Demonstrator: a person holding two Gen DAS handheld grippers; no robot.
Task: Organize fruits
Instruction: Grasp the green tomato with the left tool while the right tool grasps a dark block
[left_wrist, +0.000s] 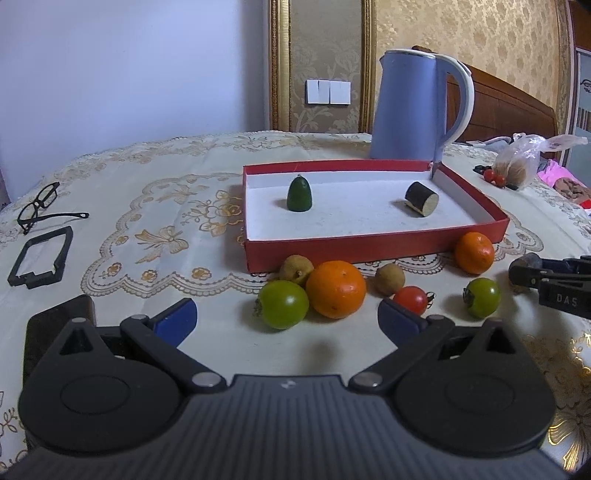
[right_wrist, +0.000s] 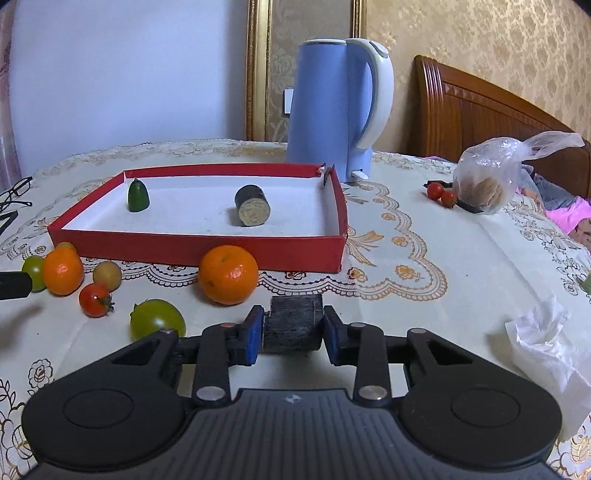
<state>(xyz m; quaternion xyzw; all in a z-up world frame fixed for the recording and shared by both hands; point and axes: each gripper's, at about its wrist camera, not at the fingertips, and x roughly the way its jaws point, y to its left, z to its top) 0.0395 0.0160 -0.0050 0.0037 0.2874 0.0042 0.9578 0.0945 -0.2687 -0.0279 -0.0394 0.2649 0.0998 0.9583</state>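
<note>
A shallow red box holds a green cone-shaped piece and a dark cut cylinder. In front of it lie two oranges, two green tomatoes, a red cherry tomato and two small brown fruits. My left gripper is open, low over the cloth just short of the nearer green tomato. My right gripper is shut on a second dark chunk resting on the cloth, near the right-hand orange.
A blue kettle stands behind the box. Glasses and a black frame lie far left. A plastic bag with two cherry tomatoes beside it sits far right. Crumpled tissue lies near right.
</note>
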